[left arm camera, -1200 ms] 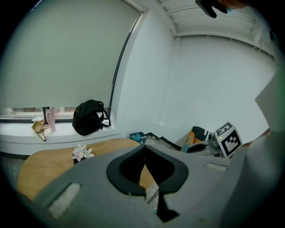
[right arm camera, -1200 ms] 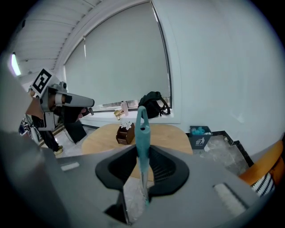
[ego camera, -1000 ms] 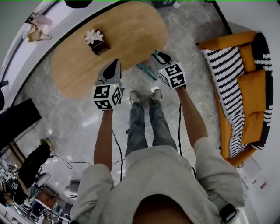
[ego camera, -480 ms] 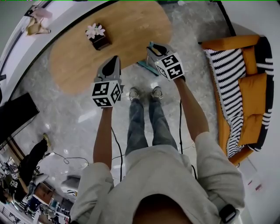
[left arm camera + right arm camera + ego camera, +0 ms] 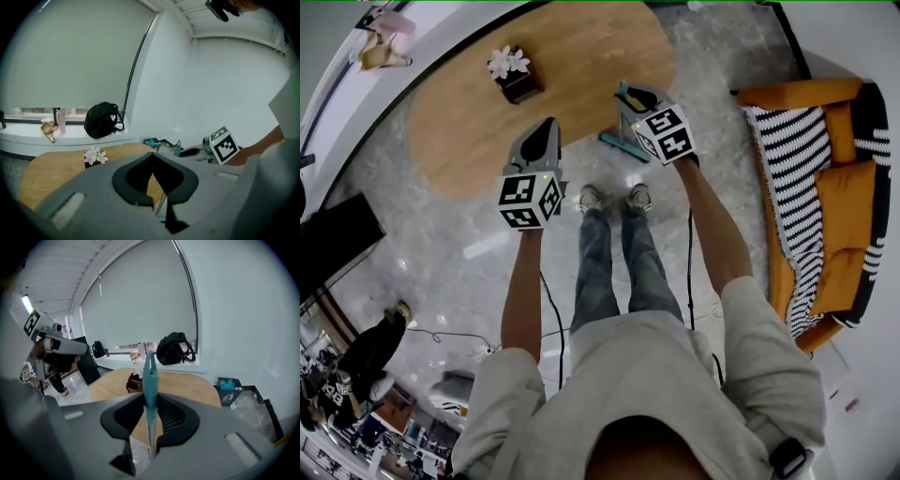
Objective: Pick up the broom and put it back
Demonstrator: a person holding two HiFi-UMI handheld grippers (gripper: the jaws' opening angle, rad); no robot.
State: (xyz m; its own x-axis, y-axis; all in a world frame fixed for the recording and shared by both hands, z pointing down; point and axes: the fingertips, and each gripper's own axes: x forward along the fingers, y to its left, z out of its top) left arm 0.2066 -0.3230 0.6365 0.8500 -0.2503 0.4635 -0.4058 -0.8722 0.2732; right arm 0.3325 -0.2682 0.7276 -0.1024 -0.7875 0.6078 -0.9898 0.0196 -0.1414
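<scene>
The broom's teal handle end (image 5: 149, 376) stands upright between my right gripper's pads, with its metal shaft (image 5: 150, 441) running down below them. My right gripper (image 5: 150, 416) is shut on it. In the head view that gripper (image 5: 630, 94) is held over the edge of the oval wooden table (image 5: 469, 122), and the broom's teal head (image 5: 619, 145) lies on the floor below it. My left gripper (image 5: 546, 131) hovers to the left, its jaws shut and holding nothing (image 5: 153, 157). From the left gripper view the right gripper (image 5: 199, 151) shows to the right.
A dark pot of white flowers (image 5: 511, 77) stands on the table. An orange sofa (image 5: 839, 197) with a striped blanket lies to the right. A black bag (image 5: 174, 348) sits on the window sill. A small bin (image 5: 228, 391) stands by the wall. The person's feet (image 5: 614, 199) are below the grippers.
My right gripper, with the broom handle in it, has moved a little farther out toward the table. The left gripper has stayed in place.
</scene>
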